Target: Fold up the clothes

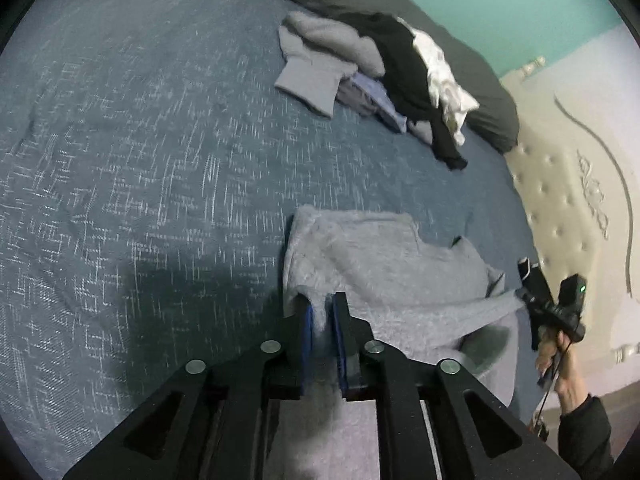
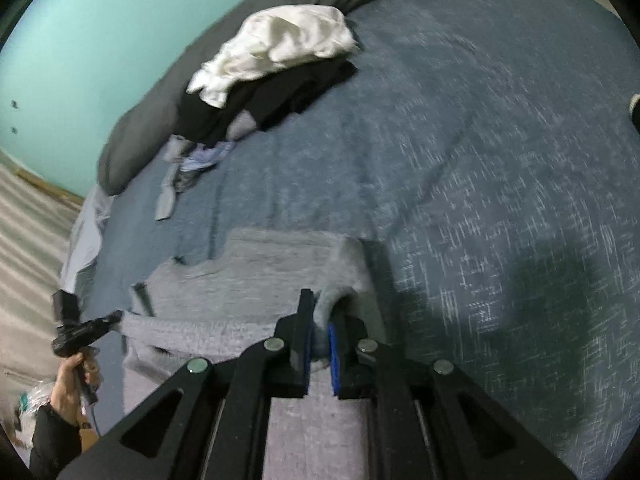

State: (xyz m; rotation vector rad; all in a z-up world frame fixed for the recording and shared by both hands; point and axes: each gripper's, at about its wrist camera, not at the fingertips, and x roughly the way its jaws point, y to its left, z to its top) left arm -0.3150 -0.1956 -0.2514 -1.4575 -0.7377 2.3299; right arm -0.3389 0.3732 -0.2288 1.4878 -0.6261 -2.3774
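Left gripper (image 1: 322, 312) is clamped on a fold of the grey sweater (image 1: 384, 264), with grey fabric pinched between its blue pads (image 1: 307, 328); in the right wrist view the same tool appears at the left edge, gripping one end of a stretched band of the sweater, with a hand (image 2: 72, 380) in a dark sleeve around its handle. Right gripper (image 2: 320, 328) is likewise clamped on a bunched edge of the grey sweater (image 2: 256, 280), the cloth wedged between its blue pads (image 2: 332, 356); in the left wrist view this tool shows at the right edge, held by a hand (image 1: 560, 364). Between the two tools the sweater lies partly folded on the blue flecked bedspread (image 1: 140, 160), near the bed's edge, with its far portion flat on the bed and the near edge lifted at both grip points. Farther back on the bedspread, well apart from the sweater, sits a loose pile of clothes (image 1: 376, 76) containing grey, black, white and light blue garments. Beyond the pile lies a dark grey blanket (image 1: 492, 92), against a turquoise wall (image 1: 520, 0). A tufted cream headboard (image 1: 560, 200) stands beside the bed.
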